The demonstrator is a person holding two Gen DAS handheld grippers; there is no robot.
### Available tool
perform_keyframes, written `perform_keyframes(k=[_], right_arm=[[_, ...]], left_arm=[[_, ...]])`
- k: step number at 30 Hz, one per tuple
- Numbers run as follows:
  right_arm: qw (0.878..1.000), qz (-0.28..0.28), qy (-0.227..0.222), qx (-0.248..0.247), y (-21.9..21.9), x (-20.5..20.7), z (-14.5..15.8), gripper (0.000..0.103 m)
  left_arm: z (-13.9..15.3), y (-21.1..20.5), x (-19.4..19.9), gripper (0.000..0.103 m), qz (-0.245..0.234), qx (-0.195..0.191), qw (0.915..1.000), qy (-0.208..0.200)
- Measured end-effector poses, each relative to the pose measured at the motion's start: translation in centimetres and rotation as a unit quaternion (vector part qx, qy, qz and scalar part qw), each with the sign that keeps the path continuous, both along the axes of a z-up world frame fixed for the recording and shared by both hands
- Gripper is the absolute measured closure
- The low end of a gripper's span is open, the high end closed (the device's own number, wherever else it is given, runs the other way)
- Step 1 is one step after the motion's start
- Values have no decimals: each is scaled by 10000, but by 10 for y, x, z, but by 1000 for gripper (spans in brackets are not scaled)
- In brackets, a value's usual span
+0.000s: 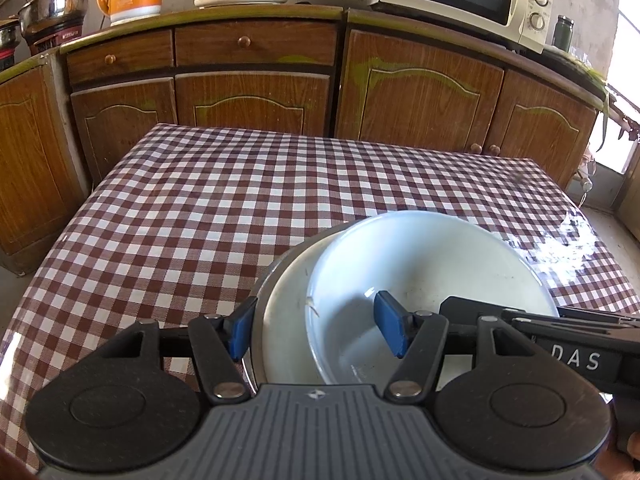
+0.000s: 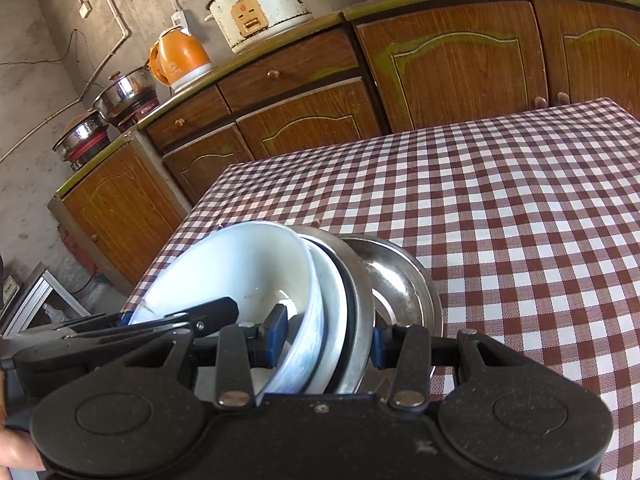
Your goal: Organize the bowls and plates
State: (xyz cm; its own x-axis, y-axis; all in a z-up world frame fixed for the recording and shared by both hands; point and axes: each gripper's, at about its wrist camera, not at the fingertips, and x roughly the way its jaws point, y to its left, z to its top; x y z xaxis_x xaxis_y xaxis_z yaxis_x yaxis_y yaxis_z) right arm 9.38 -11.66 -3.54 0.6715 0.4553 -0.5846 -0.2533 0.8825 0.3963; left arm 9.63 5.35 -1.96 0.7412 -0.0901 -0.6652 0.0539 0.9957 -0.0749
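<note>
From the left wrist camera, the left gripper (image 1: 318, 330) was clamped over the near edge of a stack of dishes. One blue pad (image 1: 240, 330) sat on the outside of the stack, and the other sat inside the white bowl (image 1: 432, 276). The white bowl lay on top. Under it was a white plate (image 1: 286, 320), and a thin metal rim showed under that. The stack was over the near right part of the checked table (image 1: 200, 208). I could not tell if it rested on the cloth or was lifted a little. The rest of the table had nothing on it. The right gripper (image 1: 560, 332) reached in from the right side.

From the right wrist camera, the right gripper (image 2: 328, 338) was closed on the other side of the same stack. Its jaws held the white bowl (image 2: 240, 268), the white plate (image 2: 334, 292) and a metal plate (image 2: 360, 312) together. A shiny metal bowl (image 2: 400, 280) sat on the outside. The left gripper (image 2: 160, 320) showed at the left.

I think the sorting was mostly done, because all the dishes were in one pile. What was left was to put the pile in its place and let go.
</note>
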Motion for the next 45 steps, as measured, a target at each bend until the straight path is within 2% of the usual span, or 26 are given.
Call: perform_keyframes(k=[33, 40, 43, 45], right_arm=[[9993, -25, 364, -22, 0, 34, -43, 53], [9994, -17, 347, 12, -8, 36, -48, 53], [9994, -8, 346, 9, -9, 36, -48, 51], [9996, 54, 257, -112, -7, 34, -46, 48]], left_arm=[[-39, -1, 33, 39, -66, -17, 9996, 286], [-41, -1, 34, 39, -83, -39, 9998, 184], [-41, -4, 32, 38, -96, 35, 9999, 79], [-40, -10, 31, 41, -144, 311, 9994, -53]])
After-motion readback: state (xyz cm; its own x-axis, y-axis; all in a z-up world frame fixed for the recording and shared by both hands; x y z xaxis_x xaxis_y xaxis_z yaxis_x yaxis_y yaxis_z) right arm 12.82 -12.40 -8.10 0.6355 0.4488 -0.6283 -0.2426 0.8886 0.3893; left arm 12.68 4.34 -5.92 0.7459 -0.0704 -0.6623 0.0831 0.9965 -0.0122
